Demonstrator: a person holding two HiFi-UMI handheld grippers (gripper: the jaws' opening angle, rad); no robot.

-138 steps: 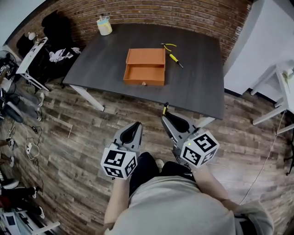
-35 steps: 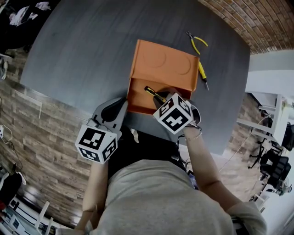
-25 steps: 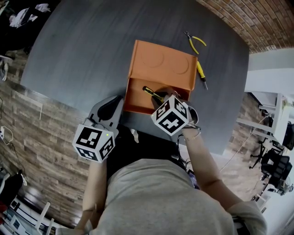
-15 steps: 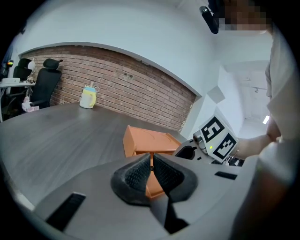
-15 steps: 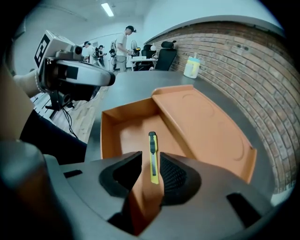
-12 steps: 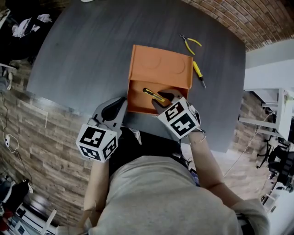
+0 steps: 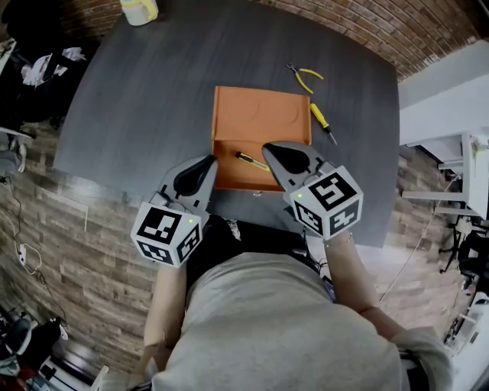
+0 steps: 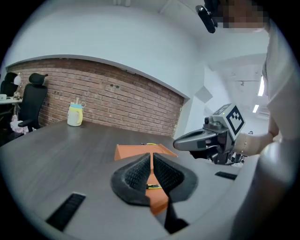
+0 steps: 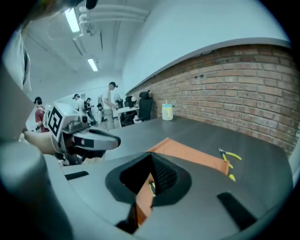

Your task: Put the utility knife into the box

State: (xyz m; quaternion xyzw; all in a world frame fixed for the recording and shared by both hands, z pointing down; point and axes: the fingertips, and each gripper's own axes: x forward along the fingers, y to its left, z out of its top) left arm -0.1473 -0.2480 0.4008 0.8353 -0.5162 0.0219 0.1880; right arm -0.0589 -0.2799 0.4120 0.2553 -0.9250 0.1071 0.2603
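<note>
Status: placement is judged done.

Far left, a pale bottle is seen at the back edge of the dark table; it is not involved.

The left gripper is held just off the near left corner of the orange box, apart from it. Its pads are brought together to a hairline slit and nothing is gripped. Only the box is glimpsed through the slit in the left gripper view.

In the middle, the utility knife is found lying flat and slanted on the floor of the box's open near compartment, free of both grippers. The flat orange top behind it is bare.

The right gripper is shown over the near right part of the compartment. Its tips are near the knife's right end but off it, as far as can be judged from the head view. Its jaws have just been closing and are now pressed together, with nothing between them.

Further right, yellow-handled pliers and a yellow screwdriver are seen lying on the table beside the box, touched by neither gripper.

Remaining: nothing called for by the task sentence is seen outstanding. The compartment is open — shutting it is not requested. Only clearing both grippers from the box is judged to be left.
</note>
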